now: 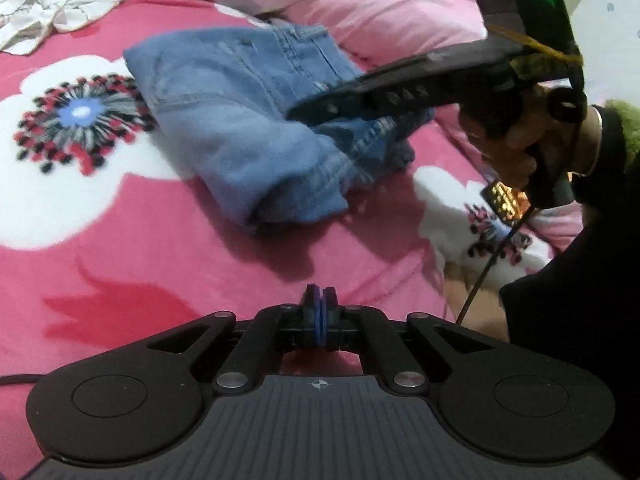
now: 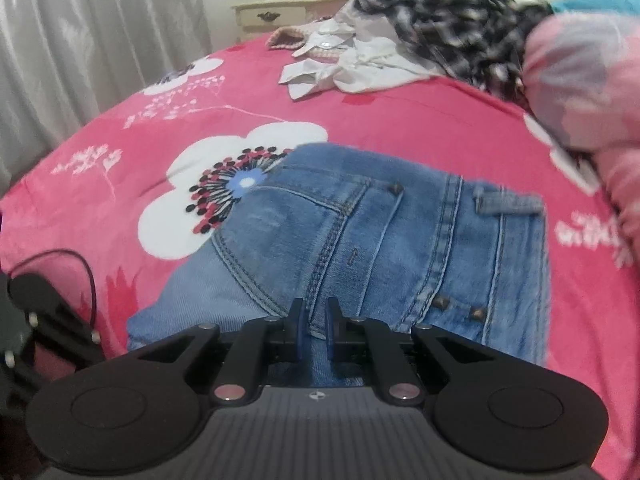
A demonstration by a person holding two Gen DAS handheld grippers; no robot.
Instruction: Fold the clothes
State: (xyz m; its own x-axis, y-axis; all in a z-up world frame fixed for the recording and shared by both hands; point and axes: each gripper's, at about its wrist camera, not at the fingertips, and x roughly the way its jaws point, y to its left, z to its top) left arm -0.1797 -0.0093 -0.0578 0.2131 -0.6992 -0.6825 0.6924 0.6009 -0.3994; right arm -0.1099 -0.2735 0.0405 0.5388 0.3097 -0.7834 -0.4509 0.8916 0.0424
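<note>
The folded jeans [image 2: 360, 248] lie near the middle of the bed [image 2: 80, 216], on its pink flowered bedspread, back pocket and waistband uppermost, with the thick rounded fold turned toward the left tool in that tool's view. The right tool [image 2: 316, 334] is pinched on a ridge of denim at the near edge of the bundle, its 2 blue pads drawn in with cloth between them. That grip looks shallow, and it may catch only the top layer; if the hand lifts or drags from here, the upper layer could peel away from the ones beneath and the fold would open. A pull toward the near edge of the bed could also skew the stack, since the plush cover offers little to hold the bottom layer in place. The left tool [image 1: 319, 312] is closed on nothing and hangs above bare bedspread, apart from the jeans, so nothing steadies the far side of the bundle. In the left view the right tool's arm reaches across the top of the denim, and a sideways sweep could rumple it. A cable [image 1: 486, 268] trails below the person's hand [image 1: 516, 140], and I judge it could snag the cloth. The unfolded heap of a white shirt [image 2: 352, 68] and a checked garment [image 2: 444, 24] lies toward the far edge of the bed, beside a pink pillow [image 2: 580, 80], well clear of this move.
</note>
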